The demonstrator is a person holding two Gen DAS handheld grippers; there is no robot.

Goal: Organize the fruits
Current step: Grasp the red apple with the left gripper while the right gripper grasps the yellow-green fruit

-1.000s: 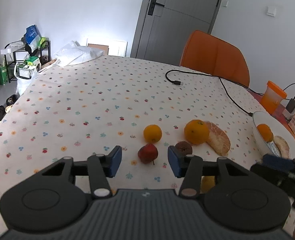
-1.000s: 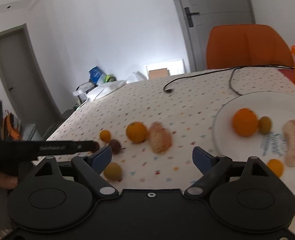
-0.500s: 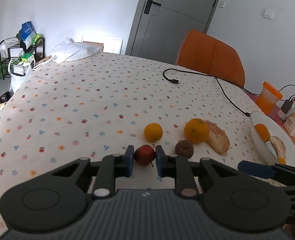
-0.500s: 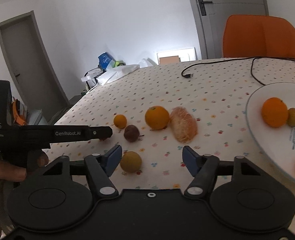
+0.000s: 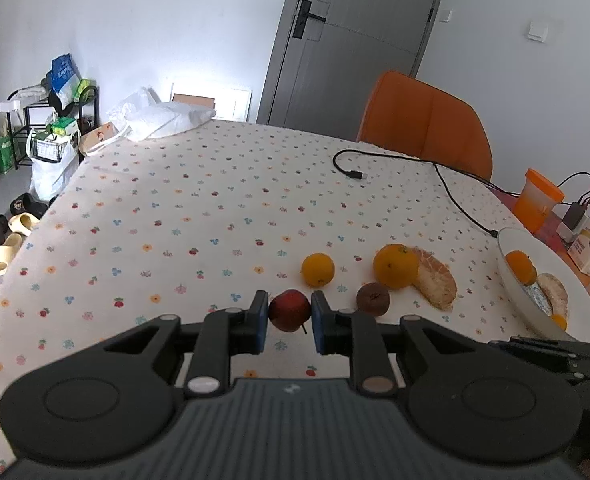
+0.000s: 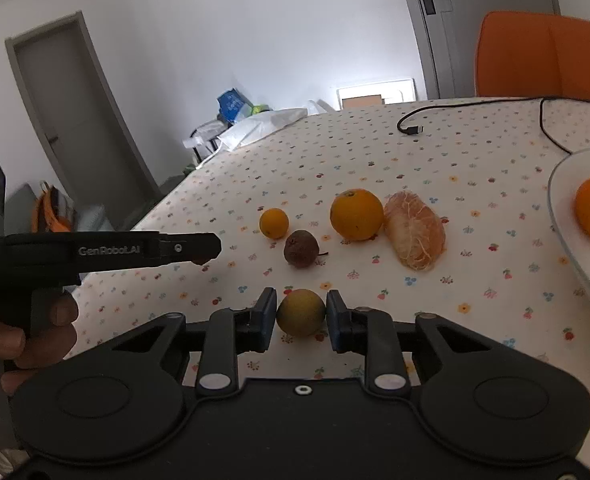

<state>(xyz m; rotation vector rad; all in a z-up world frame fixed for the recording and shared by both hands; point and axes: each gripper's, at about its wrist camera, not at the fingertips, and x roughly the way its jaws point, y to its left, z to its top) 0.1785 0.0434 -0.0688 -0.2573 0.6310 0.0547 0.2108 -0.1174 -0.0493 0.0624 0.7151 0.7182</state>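
Left wrist view: left gripper (image 5: 289, 320) clamps the red fruit (image 5: 289, 315), brown fruit (image 5: 373, 299) right beside; right gripper (image 6: 301, 318) pinches the yellow fruit (image 6: 301, 312).

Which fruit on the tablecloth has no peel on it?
The peeled citrus chunk, pale and stringy, lying right beside the big orange. The small orange and the dark brown fruit nearby still have their skins.

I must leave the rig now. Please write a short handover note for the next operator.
Left gripper: shut on the small dark red round fruit.
Right gripper: jaws just closed on the yellow-green round fruit.
On the flowered tablecloth: small orange, large orange, peeled citrus piece, brown wrinkled fruit.
White plate: already holds some fruit.
Left: carry both held fruits over, then the other four.
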